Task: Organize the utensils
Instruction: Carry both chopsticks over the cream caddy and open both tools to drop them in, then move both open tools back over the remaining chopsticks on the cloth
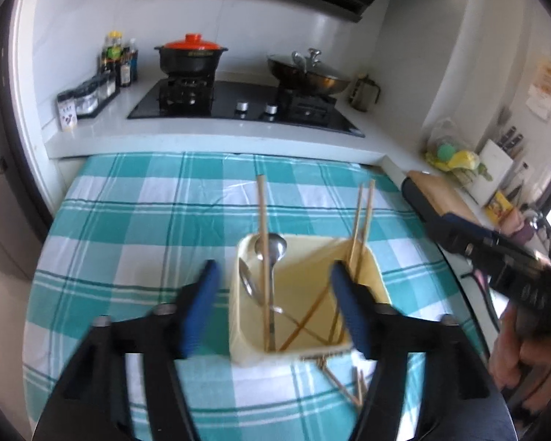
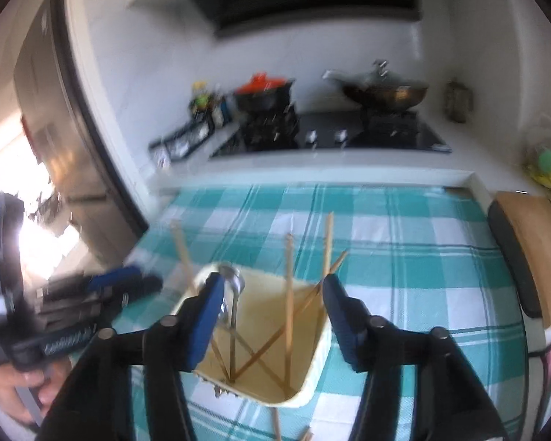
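Observation:
A cream square utensil holder (image 1: 374, 275) stands on a teal checked tablecloth (image 1: 136, 220). It holds two metal spoons (image 1: 273, 248) and several wooden chopsticks (image 1: 261, 220). A few chopsticks (image 1: 339, 386) lie on the cloth at its near side. My left gripper (image 1: 275, 305) is open and empty, above the holder. The right gripper's body (image 1: 503, 257) shows at the right edge. In the right wrist view my right gripper (image 2: 275, 316) is open and empty above the same holder (image 2: 312, 378), with spoons (image 2: 233, 283) and chopsticks (image 2: 289, 294) in it. The left gripper (image 2: 103, 286) shows at the left.
Behind the table is a counter with a black gas hob (image 1: 238, 104), a red-lidded pot (image 1: 191, 55), a lidded wok (image 1: 308, 71) and condiment bottles (image 1: 117, 58). A wooden board (image 2: 532, 250) lies at the table's right edge. A steel fridge (image 2: 55, 128) stands left.

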Motion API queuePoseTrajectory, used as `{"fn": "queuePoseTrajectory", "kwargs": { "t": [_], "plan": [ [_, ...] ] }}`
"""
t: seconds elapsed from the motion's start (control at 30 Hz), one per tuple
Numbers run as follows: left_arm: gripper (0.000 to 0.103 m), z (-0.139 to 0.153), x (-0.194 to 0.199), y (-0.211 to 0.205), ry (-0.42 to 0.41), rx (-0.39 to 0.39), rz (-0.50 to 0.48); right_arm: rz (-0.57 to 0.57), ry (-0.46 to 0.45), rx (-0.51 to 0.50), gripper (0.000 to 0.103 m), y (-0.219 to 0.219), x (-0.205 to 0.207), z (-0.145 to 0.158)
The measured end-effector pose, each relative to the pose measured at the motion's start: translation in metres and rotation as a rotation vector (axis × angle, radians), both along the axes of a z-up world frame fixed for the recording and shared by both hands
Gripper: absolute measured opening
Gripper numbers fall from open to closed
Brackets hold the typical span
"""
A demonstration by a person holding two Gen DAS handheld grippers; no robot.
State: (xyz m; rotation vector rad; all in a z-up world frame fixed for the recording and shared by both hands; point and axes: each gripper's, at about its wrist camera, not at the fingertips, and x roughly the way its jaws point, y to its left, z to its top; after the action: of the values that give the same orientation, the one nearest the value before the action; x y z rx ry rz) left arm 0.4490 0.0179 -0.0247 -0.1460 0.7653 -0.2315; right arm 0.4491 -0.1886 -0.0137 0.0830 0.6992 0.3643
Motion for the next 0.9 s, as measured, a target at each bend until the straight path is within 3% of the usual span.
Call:
{"fn": "queuePoseTrajectory", "kwargs": {
  "t": [0.13, 0.23, 0.4, 0.57, 0.67, 0.77, 0.9],
  "plan": [
    [0.088, -0.004, -0.044, 0.005, 0.022, 0.101, -0.057, -0.003, -0.035, -0.063, 0.059, -0.02, -0.037, 0.008],
    [0.091, -0.032, -0.08, 0.005, 0.085, 0.145, -0.085, 0.012, -0.027, -0.157, 0.06, -0.036, -0.065, -0.006],
    [0.091, -0.096, -0.131, -0.009, 0.146, 0.177, -0.069, -0.002, 0.06, -0.289, 0.06, -0.072, -0.125, -0.077],
    [0.089, -0.16, -0.16, -0.03, 0.163, 0.193, 0.012, -0.125, 0.28, -0.269, 0.06, -0.11, -0.17, -0.163],
    [0.089, -0.187, -0.167, -0.044, 0.186, 0.201, 0.015, -0.189, 0.264, -0.265, 0.06, -0.122, -0.193, -0.182],
    [0.09, -0.186, -0.172, -0.05, 0.134, 0.244, 0.03, -0.234, 0.199, -0.303, 0.06, -0.125, -0.202, -0.186],
    [0.092, -0.19, -0.17, -0.044, 0.151, 0.214, 0.043, -0.273, 0.211, -0.261, 0.06, -0.136, -0.196, -0.195]
  ]
}}
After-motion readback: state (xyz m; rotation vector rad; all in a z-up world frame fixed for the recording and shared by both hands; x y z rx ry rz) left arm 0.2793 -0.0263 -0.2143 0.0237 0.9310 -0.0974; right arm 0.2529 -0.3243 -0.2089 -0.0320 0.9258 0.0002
